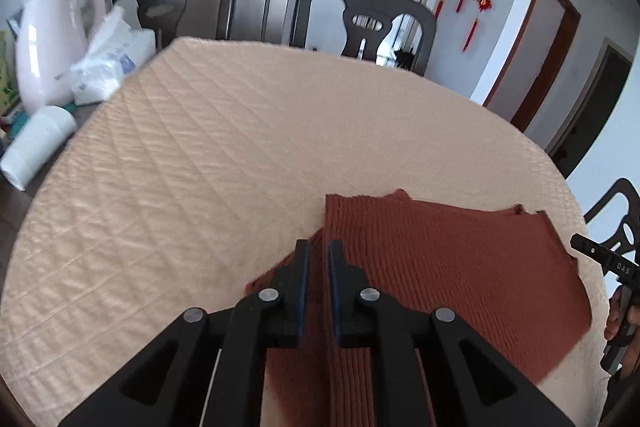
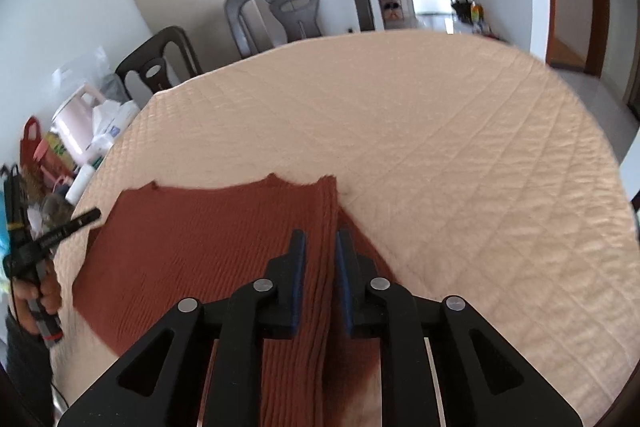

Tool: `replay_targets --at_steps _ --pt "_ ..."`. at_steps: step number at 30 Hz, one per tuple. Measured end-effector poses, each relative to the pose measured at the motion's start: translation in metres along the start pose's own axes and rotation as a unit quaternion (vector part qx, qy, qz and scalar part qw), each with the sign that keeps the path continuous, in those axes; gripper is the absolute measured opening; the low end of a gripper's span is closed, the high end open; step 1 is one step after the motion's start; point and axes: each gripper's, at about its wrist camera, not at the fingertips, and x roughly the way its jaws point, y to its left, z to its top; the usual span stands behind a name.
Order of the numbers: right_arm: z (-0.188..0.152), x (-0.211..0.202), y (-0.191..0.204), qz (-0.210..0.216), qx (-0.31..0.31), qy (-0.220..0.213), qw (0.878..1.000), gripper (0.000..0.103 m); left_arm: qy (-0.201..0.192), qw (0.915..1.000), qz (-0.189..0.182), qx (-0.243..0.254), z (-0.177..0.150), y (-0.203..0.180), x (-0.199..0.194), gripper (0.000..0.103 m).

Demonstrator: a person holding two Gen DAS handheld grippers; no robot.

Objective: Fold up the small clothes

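Note:
A rust-red ribbed garment [image 1: 440, 267] lies folded flat on the quilted beige table cover [image 1: 200, 147]. My left gripper [image 1: 319, 251] is shut on the garment's left folded edge, which runs up between the narrow jaws. In the right wrist view the same garment [image 2: 200, 247] spreads to the left, and my right gripper [image 2: 320, 239] is shut on its right folded edge. The held edges look slightly raised, with a shadow beneath. Each gripper shows at the other view's border: the right gripper [image 1: 600, 259], in a person's hand, and the left gripper [image 2: 60, 227].
At the table's left edge stand a pink kettle [image 1: 52, 43], a white tissue pack [image 1: 112, 63] and a paper roll [image 1: 36, 147]. Dark chairs [image 1: 360, 19] stand behind the round table. A red bag [image 2: 32, 139] and clutter sit far left.

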Motion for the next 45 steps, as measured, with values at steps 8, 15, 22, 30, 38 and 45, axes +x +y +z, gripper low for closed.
replay_targets --at_steps 8,15,22,30,38,45 --pt "-0.052 -0.032 0.054 0.019 -0.084 0.004 0.996 0.016 -0.011 0.9966 -0.054 0.061 -0.055 -0.056 -0.052 0.012" --pt "-0.077 -0.009 0.078 -0.006 -0.133 0.029 0.991 0.016 0.031 0.9933 -0.045 0.102 -0.074 -0.087 -0.018 0.012" --pt "-0.081 -0.025 0.063 -0.02 -0.114 0.015 0.993 0.016 0.024 0.9939 -0.038 0.1 -0.081 -0.082 -0.024 0.012" --pt "-0.085 -0.014 0.094 0.018 -0.135 0.016 0.99 0.016 0.038 0.9881 -0.07 0.132 -0.088 -0.129 -0.011 0.019" --pt "-0.089 -0.026 0.083 0.004 -0.128 0.011 0.992 0.016 0.031 0.9891 -0.065 0.128 -0.092 -0.135 -0.019 0.019" --pt "-0.09 -0.032 0.058 -0.02 -0.092 0.004 0.996 0.016 0.021 0.9936 -0.071 0.086 -0.087 -0.117 -0.021 0.02"
